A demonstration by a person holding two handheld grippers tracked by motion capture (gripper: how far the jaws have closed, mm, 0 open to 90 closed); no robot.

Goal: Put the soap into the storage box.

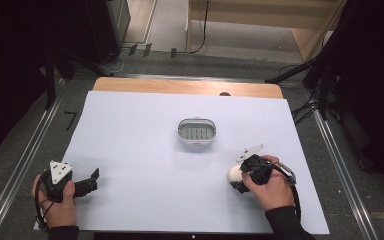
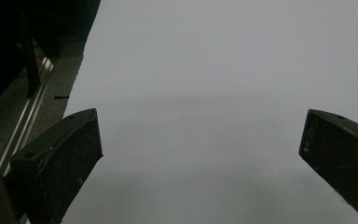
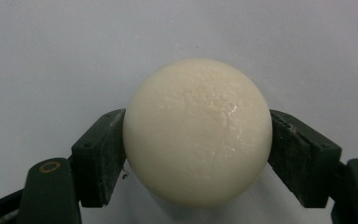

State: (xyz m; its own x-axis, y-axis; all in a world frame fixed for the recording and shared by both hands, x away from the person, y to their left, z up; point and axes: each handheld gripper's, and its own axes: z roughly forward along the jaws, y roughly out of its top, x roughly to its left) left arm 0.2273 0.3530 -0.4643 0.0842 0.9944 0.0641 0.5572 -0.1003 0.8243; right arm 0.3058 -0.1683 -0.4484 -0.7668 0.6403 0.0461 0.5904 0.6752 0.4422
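Cream-white smooth ball [image 3: 197, 131] sits pinched by the right hand-held gripper [image 3: 197, 154] for lifting toward the grey slotted basket [image 1: 196, 131] at 11 o'clock.

The ball [image 3: 197, 133] was cream-white, the claws' pads [image 3: 100, 156] black, the basket [image 1: 196, 131] grey, and the bench [image 1: 145, 165] pale lilac with a wooden far edge.

A white sheet [image 1: 145, 150] covers a wooden table [image 1: 180, 86]; grey carpet floor [image 1: 25, 140] lies around it; metal rails [image 1: 20, 165] run along both sides; black curtains [image 1: 10, 60] hang at left and right; light wooden furniture [image 1: 260, 15] stands behind; cables [image 1: 200, 35] lie on the floor.
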